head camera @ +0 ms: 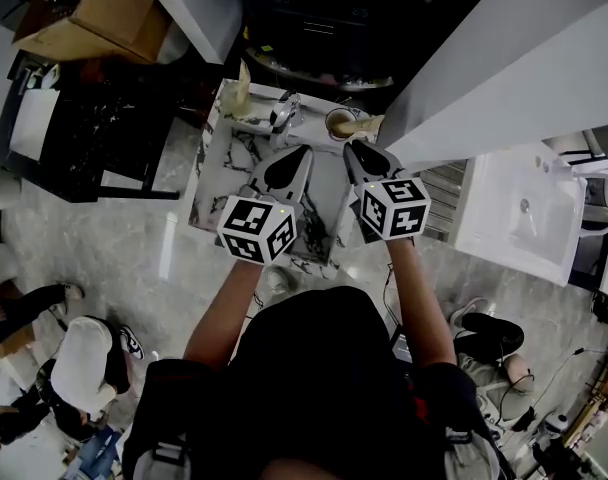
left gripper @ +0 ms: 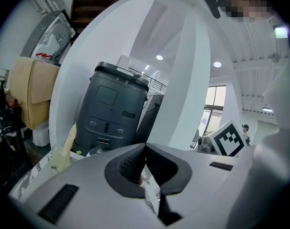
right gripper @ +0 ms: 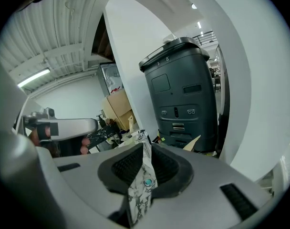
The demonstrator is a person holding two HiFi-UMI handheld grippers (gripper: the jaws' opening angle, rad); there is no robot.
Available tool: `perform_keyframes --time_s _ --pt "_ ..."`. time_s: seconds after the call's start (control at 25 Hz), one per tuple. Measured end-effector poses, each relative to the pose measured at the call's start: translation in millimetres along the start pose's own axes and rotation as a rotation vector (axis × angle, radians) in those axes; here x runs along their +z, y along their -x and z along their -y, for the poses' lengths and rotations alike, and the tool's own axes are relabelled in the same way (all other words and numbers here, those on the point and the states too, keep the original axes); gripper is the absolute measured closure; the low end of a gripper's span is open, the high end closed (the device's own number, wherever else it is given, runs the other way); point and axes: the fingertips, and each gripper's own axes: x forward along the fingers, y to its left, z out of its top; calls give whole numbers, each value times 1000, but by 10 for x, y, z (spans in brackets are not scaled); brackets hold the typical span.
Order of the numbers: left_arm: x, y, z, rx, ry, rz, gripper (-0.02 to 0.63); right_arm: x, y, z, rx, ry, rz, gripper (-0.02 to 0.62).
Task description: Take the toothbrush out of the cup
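Observation:
In the head view a small cup [head camera: 340, 124] stands at the far side of the marble table [head camera: 216, 183], and a pale beige piece [head camera: 370, 125], possibly the toothbrush, sticks out of it to the right. My right gripper [head camera: 351, 148] hovers just short of the cup, shut, with only a thin slit between its pads and nothing in them [right gripper: 144, 144]. Beside it on the left, my left gripper [head camera: 304, 152] is also shut and empty [left gripper: 145, 147]. The jaws hide the cup in both gripper views.
A crinkled silver object [head camera: 284, 111] and a beige object [head camera: 241, 92] lie at the table's far edge. A dark grey bin [left gripper: 114, 111] [right gripper: 183, 94] stands behind the table between white curved panels [head camera: 504, 58]. People sit on the floor at left and right.

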Motion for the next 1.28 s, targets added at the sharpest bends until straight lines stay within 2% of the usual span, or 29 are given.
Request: perform_keyframes --time_s 0.24,0.64,0.92,1.28 --pt "-91 -76 -35 9 6 -23 597 -148 -137 157 -9 -30 -36 509" --pt "-194 -149 -143 38 22 -46 597 -456 -399 609 -81 -124 -120 462" --pt "-228 -173 -180 58 25 -57 597 -482 -581 755 -114 -143 -142 410" --pt "-250 -219 -184 73 3 -72 597 -470 -741 941 -149 -129 -171 405"
